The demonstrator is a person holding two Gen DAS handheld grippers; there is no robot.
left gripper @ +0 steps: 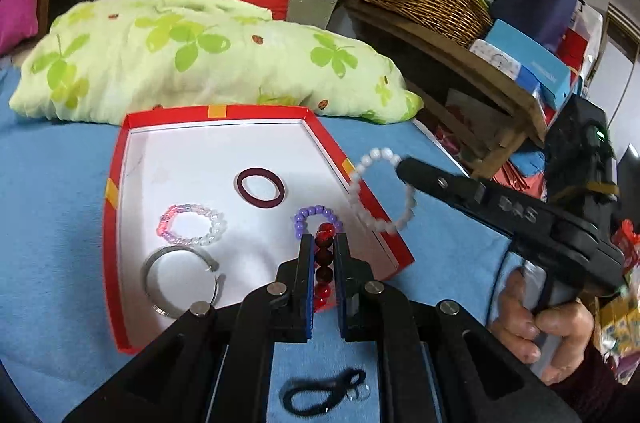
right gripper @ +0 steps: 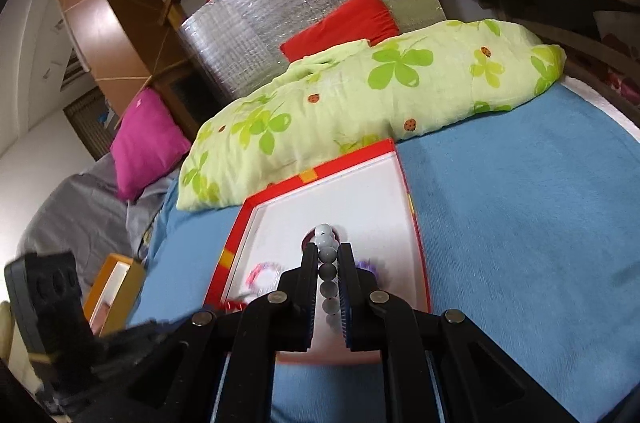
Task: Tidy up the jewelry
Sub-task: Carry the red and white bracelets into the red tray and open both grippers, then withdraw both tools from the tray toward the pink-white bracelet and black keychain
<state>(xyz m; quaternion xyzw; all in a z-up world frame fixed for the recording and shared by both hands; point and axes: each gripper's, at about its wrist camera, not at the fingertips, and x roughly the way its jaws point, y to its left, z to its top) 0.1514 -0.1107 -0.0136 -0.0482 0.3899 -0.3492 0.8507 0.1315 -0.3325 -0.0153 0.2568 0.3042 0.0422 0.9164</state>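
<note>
Left hand-held gripper (left gripper: 323, 243) pinching red beads (left gripper: 325, 265), right hand-held gripper (right gripper: 325, 255) pinching white beads (right gripper: 326, 257), both ahead over box (left gripper: 116, 207) for deposit.

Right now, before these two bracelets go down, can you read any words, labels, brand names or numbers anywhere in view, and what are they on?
"D4S" or similar, raised black letters on the right gripper's body; low contrast, uncertain.
White print on the blue box on the wooden shelf: too blurred to read.
Red tray, pillow and bracelets: no text.
</note>
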